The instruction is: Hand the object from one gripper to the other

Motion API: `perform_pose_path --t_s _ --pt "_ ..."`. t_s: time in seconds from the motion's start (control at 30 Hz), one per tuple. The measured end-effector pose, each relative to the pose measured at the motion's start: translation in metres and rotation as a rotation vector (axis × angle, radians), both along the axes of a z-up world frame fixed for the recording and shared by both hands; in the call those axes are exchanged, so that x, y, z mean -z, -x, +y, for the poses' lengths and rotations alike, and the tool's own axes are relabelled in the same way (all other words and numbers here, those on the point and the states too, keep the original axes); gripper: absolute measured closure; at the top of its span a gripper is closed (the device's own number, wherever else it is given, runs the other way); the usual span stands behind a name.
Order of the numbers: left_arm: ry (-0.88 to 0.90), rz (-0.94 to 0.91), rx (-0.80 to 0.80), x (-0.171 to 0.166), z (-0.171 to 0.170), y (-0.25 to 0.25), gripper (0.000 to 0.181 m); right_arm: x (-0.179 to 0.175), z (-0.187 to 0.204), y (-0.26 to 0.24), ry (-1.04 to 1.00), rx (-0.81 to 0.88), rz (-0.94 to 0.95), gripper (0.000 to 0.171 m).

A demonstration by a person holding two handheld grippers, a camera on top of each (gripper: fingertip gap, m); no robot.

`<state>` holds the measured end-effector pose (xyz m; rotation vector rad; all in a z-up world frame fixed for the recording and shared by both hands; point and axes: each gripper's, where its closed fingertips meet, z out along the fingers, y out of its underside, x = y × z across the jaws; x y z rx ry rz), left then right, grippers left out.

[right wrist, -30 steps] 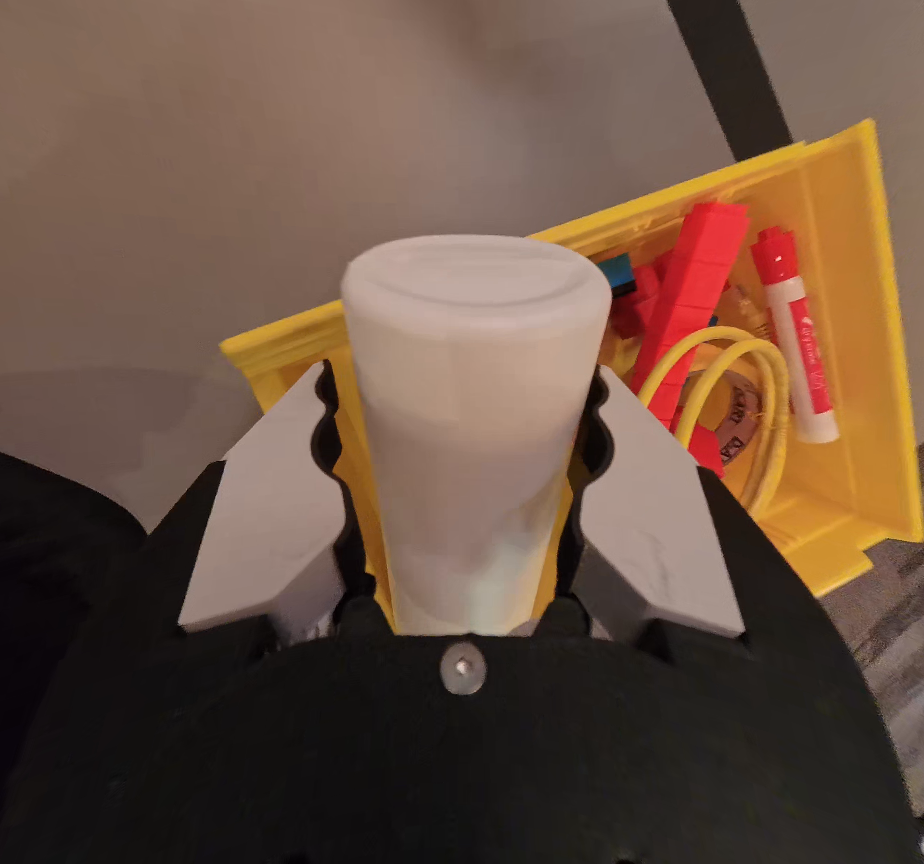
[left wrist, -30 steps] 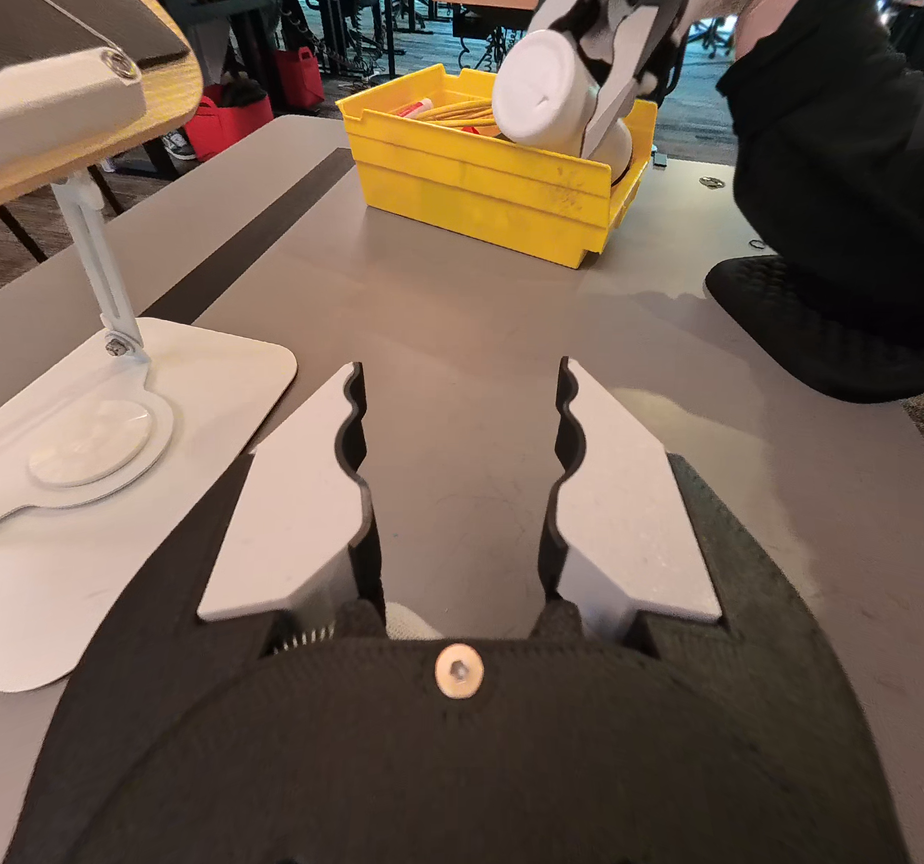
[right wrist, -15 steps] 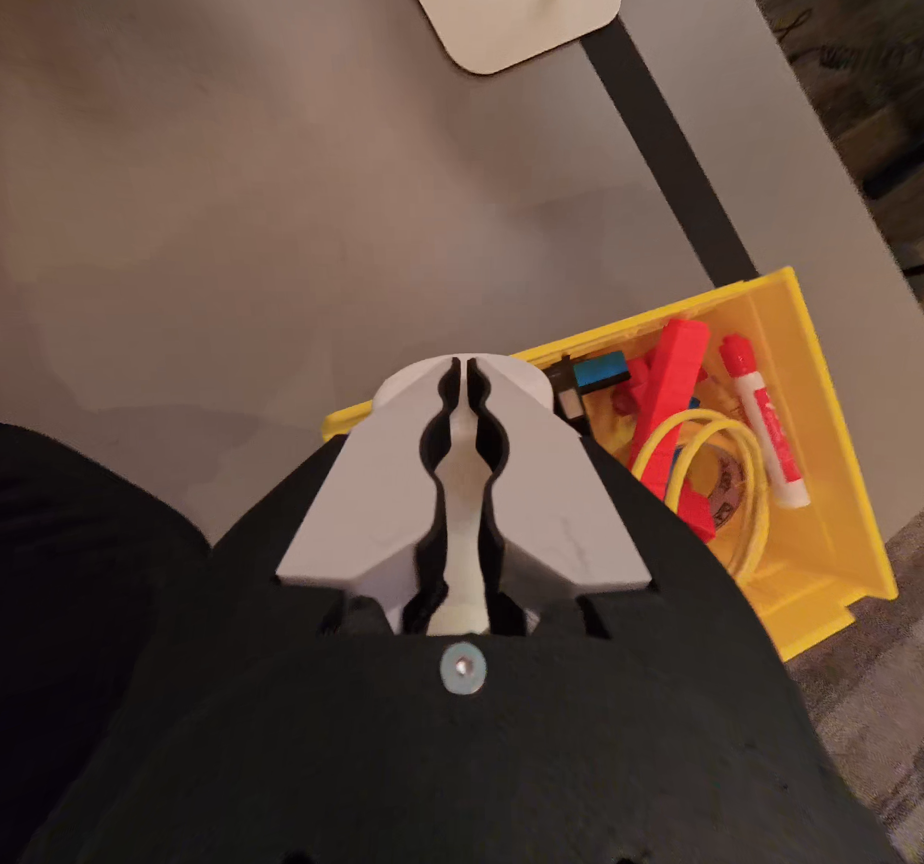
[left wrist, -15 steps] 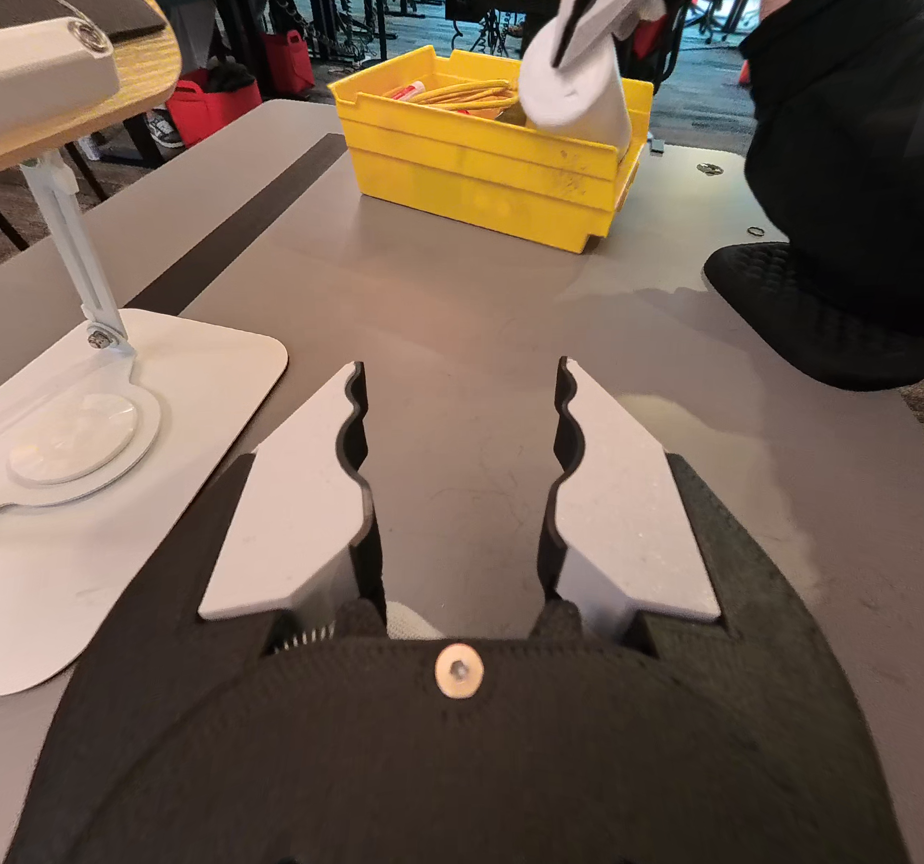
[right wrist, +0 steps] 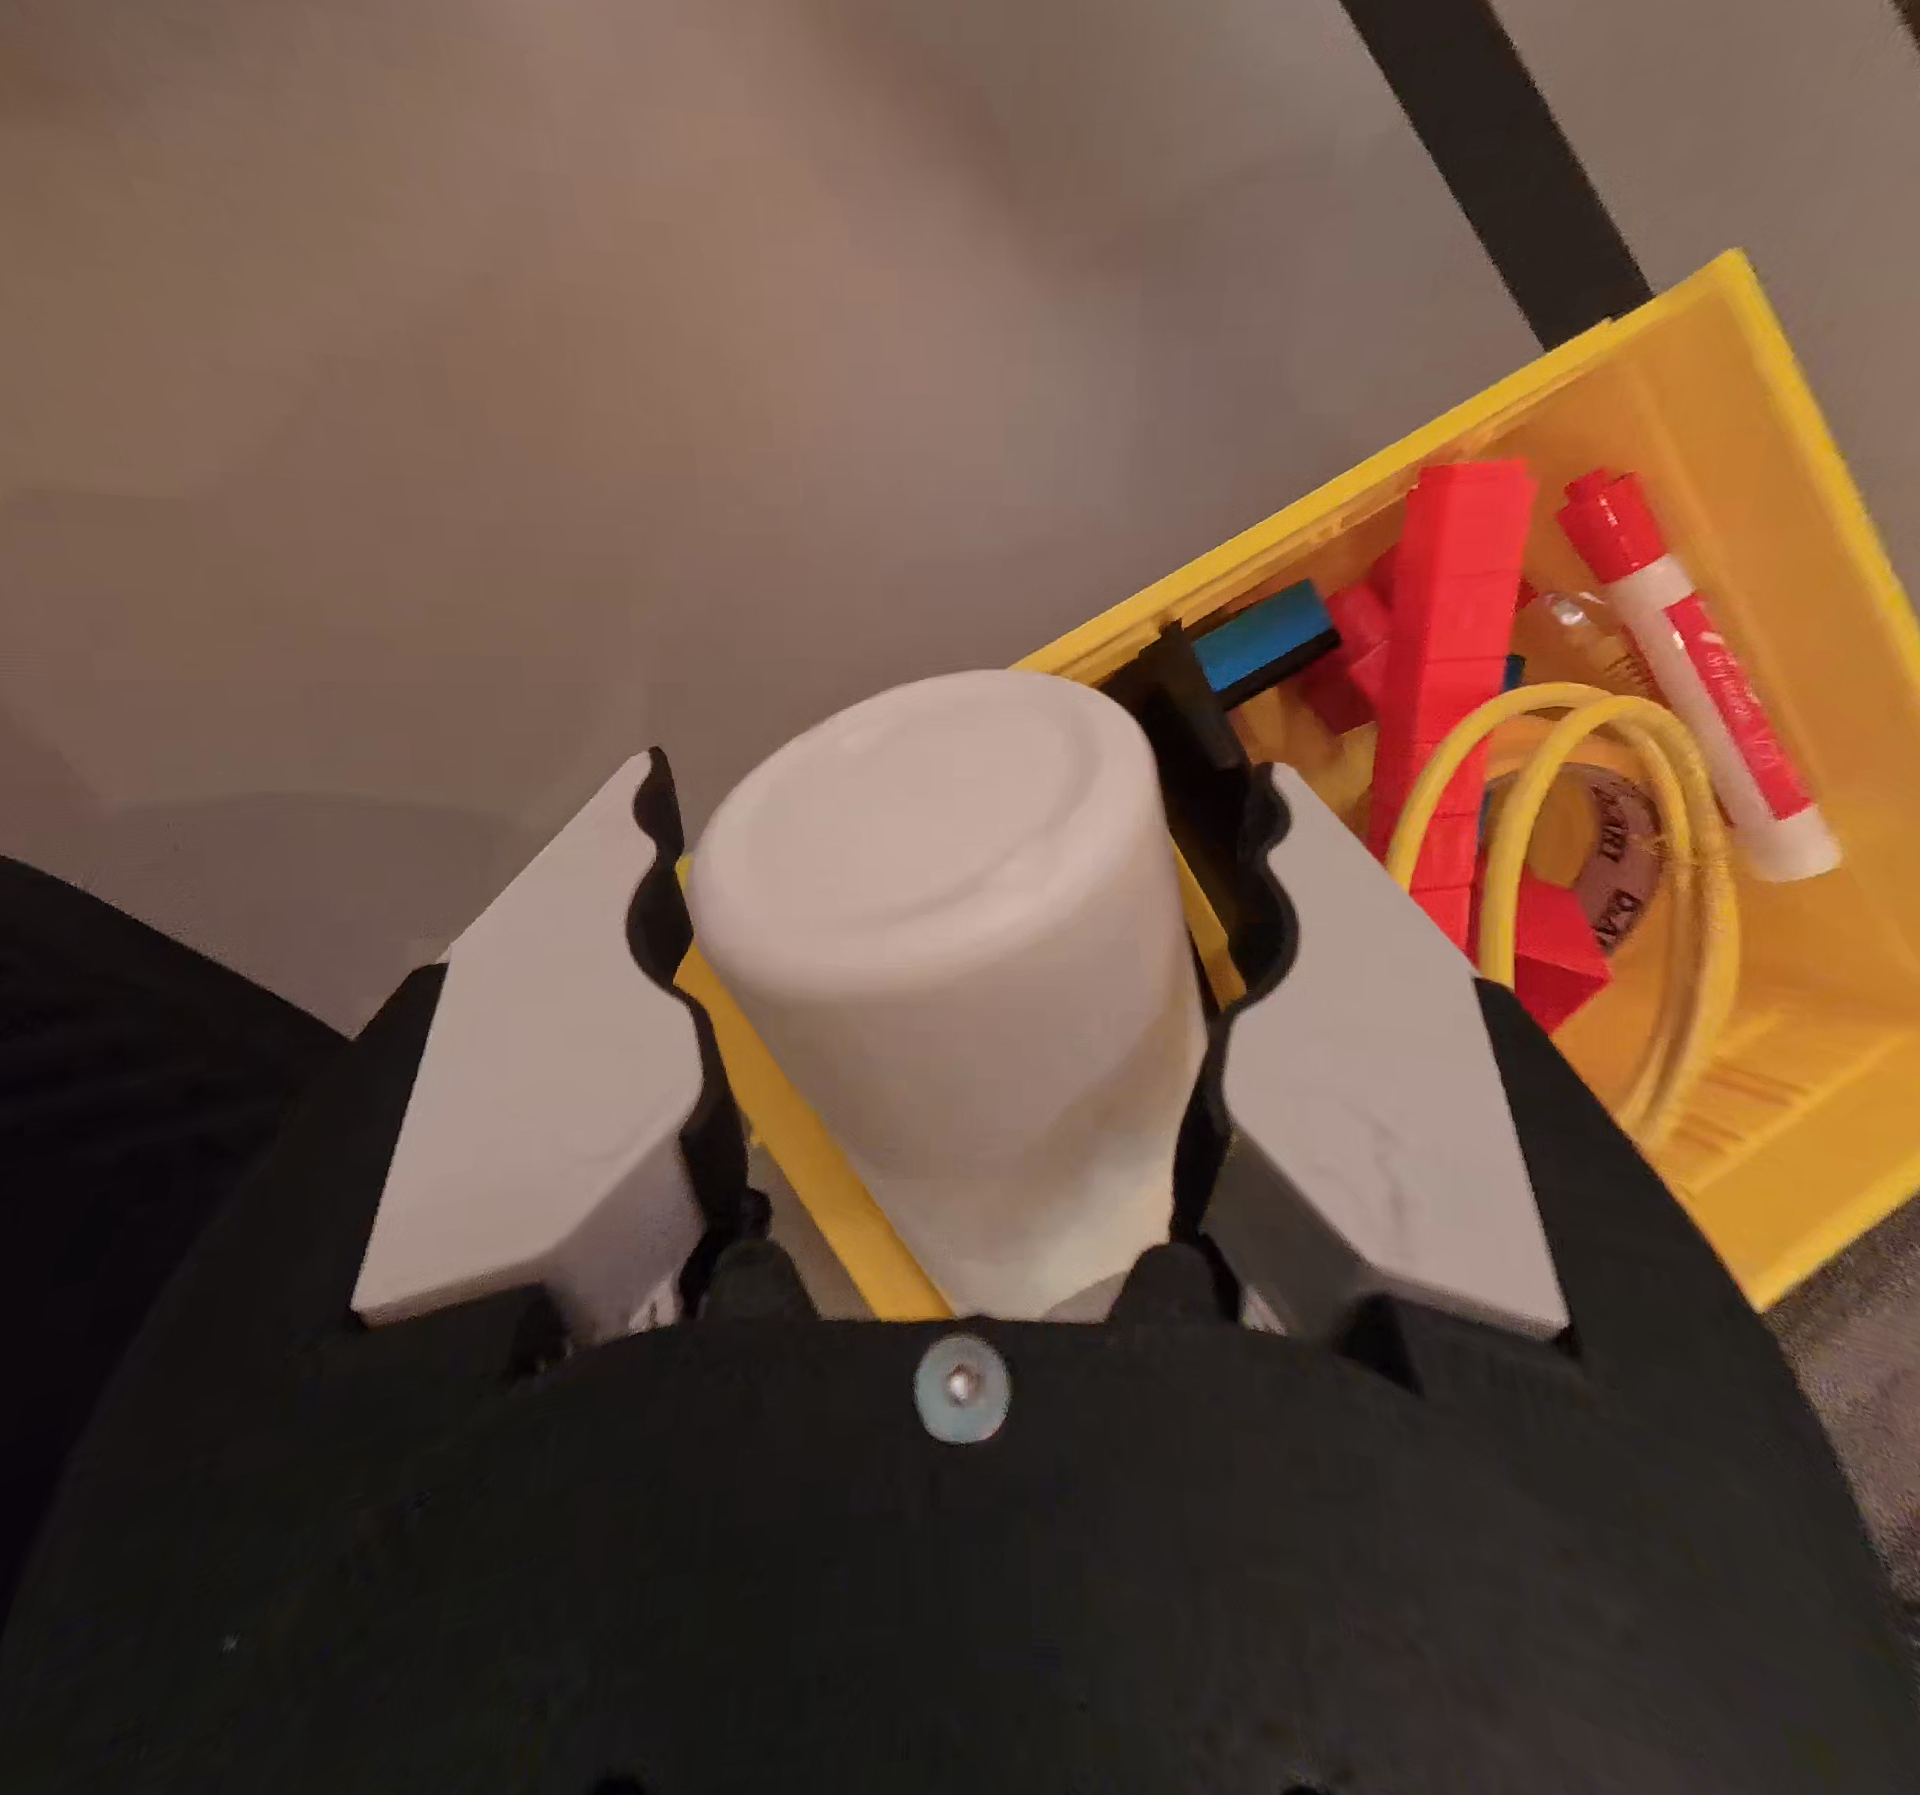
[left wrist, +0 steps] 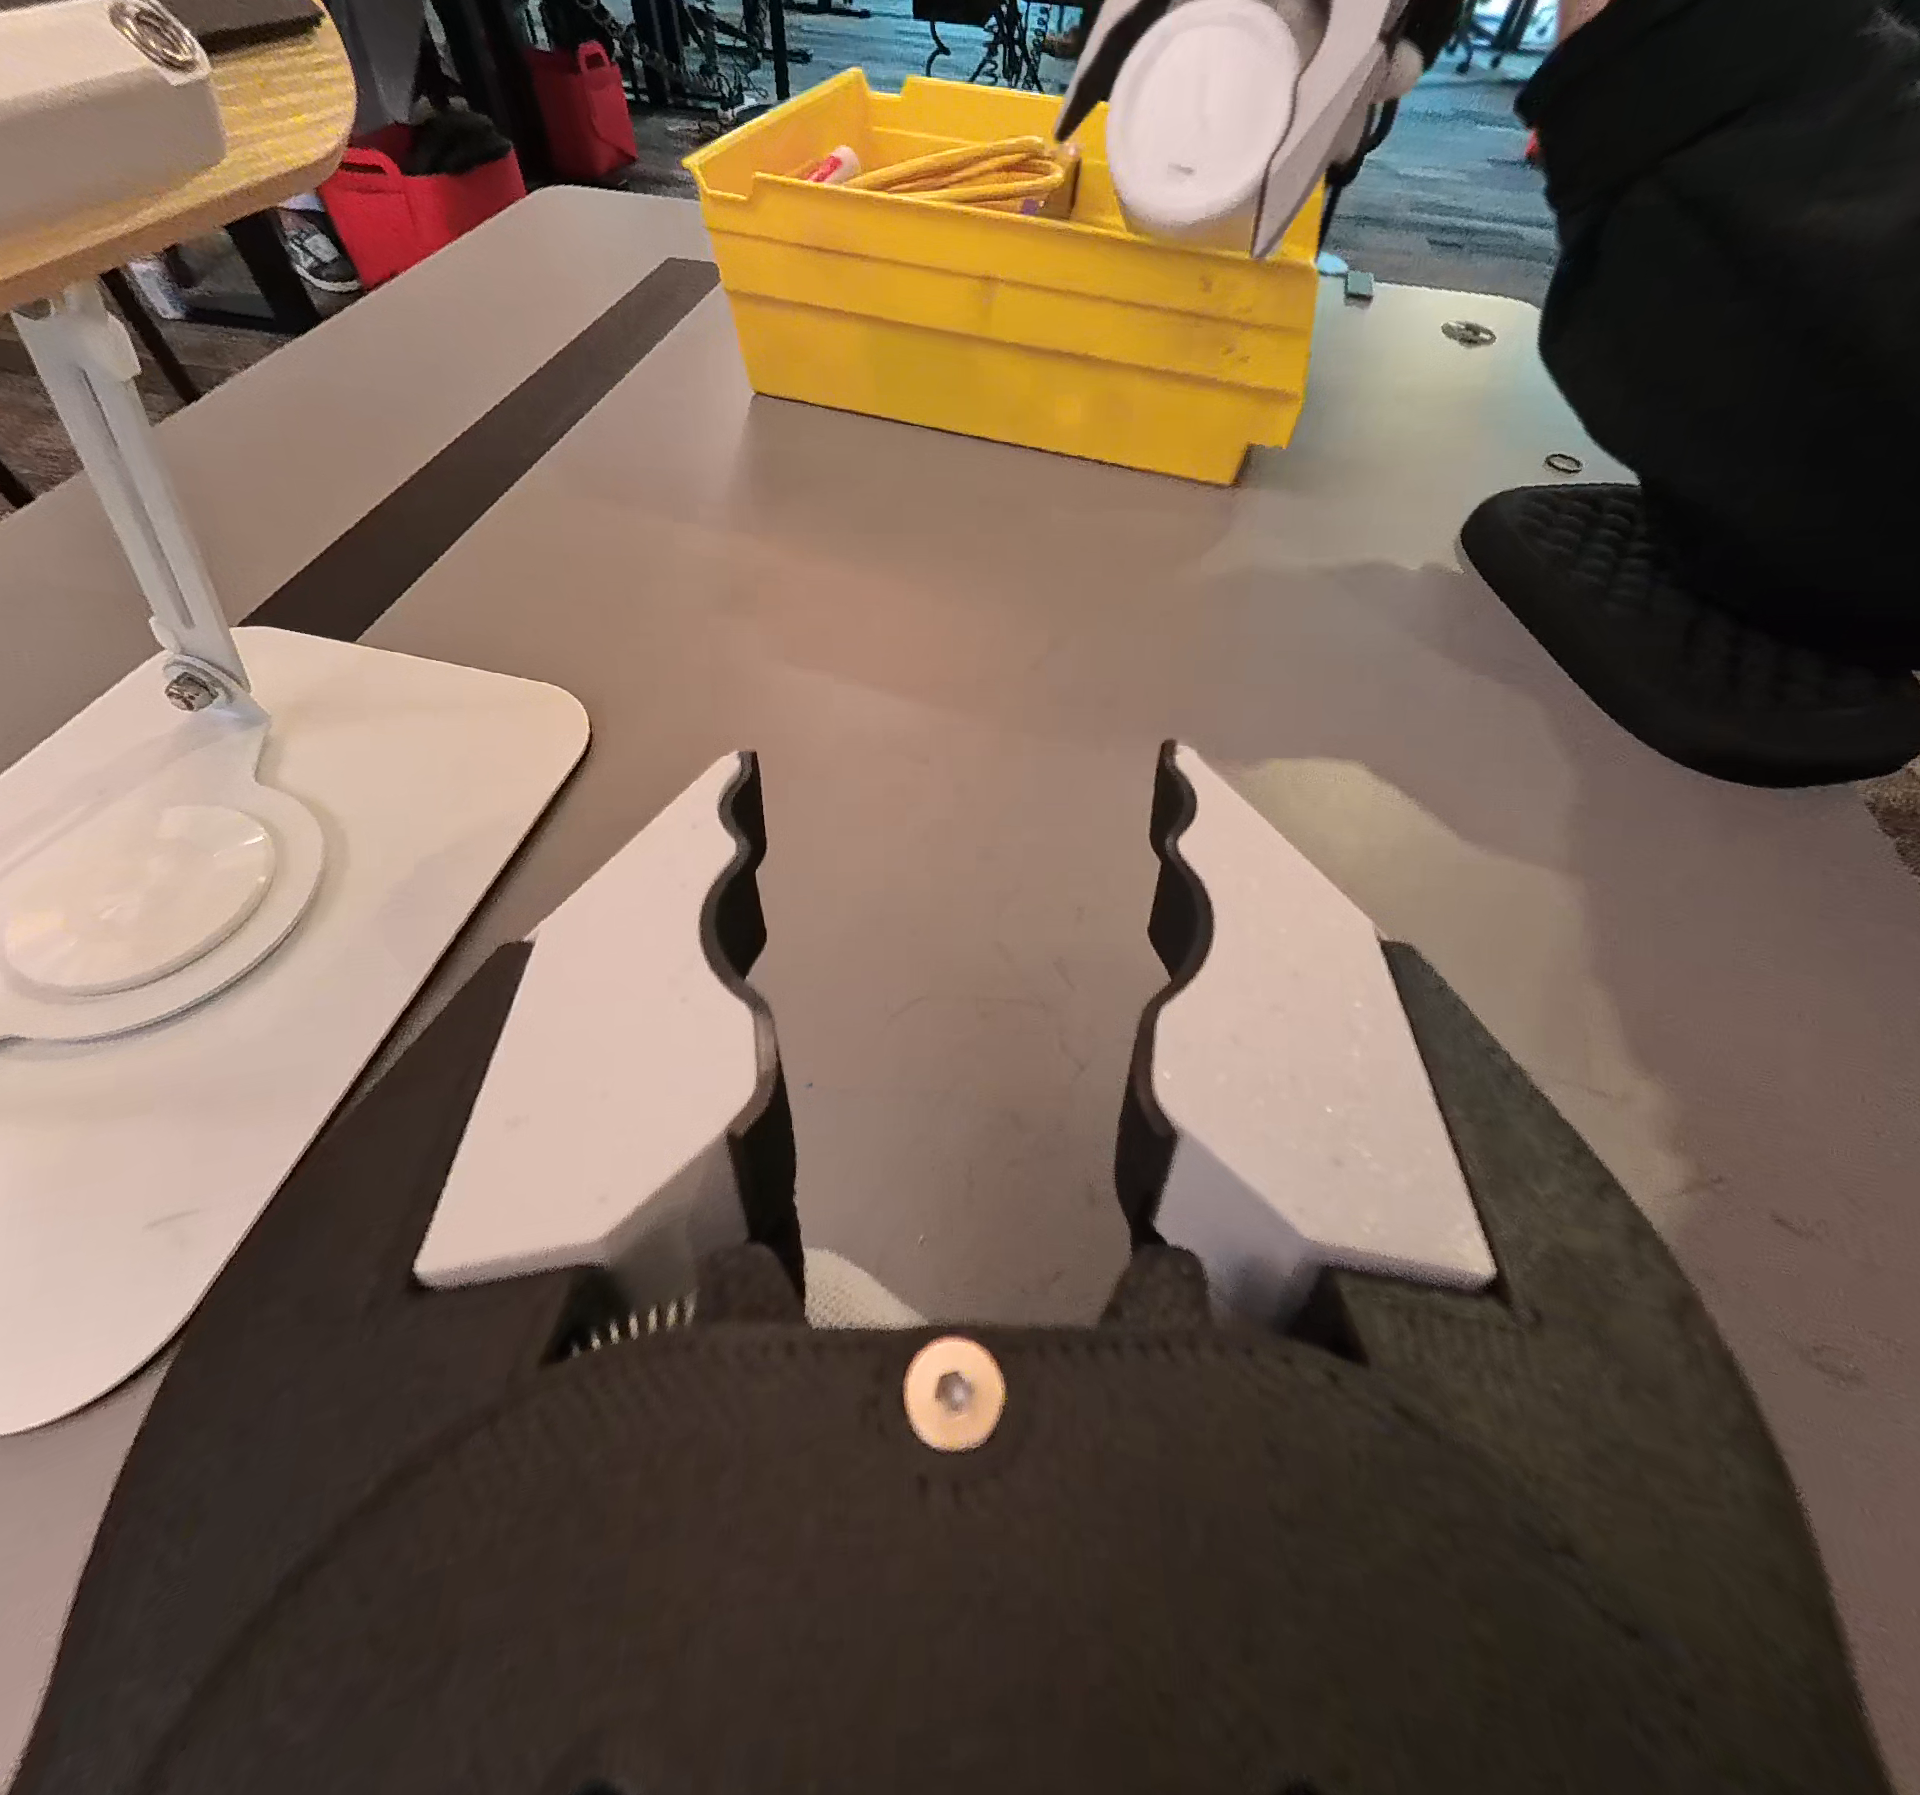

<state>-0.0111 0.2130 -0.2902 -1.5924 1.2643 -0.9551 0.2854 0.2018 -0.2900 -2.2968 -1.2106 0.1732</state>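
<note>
A white cup sits bottom-outward between my right gripper's spread fingers, both of which press its sides. It hangs tilted over the near corner of a yellow bin. In the left wrist view the cup and the right gripper are at the top right, above the bin. My left gripper is open and empty, low over the grey table, well short of the bin.
The bin holds a red marker, a yellow cable and red bricks. A white stand base lies at the left. A black pad and a person's black sleeve are at the right. Tip to tip, the grippers are about 30 cm apart.
Half a second ago the right jaws were nearly together with the cup beyond their tips; now they are spread around the cup's body. The left gripper stays open and has barely moved.
</note>
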Motion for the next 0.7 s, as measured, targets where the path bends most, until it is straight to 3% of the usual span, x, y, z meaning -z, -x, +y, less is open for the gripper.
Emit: perform_pose_path --t_s 0.1,0.23,0.33,0.47,0.7 --pt "-0.005 0.012 0.007 0.002 -0.002 0.0 0.108 -0.011 0.003 0.002 -0.059 -0.022 0.111 0.065" --pt "0.005 0.009 0.012 0.004 -0.001 0.0 0.108 -0.02 -0.011 -0.031 -0.094 0.093 0.039 0.069" --pt "0.014 0.009 0.012 0.007 -0.001 -0.001 0.108 -0.006 -0.019 -0.054 -0.043 0.165 -0.037 0.073" --pt "0.011 0.021 0.023 0.009 -0.004 -0.003 0.108 0.03 -0.007 -0.061 0.027 0.146 -0.048 0.076" --pt "0.001 0.023 0.021 0.009 -0.004 -0.002 0.108 0.01 0.002 -0.067 -0.094 0.108 -0.109 0.083"
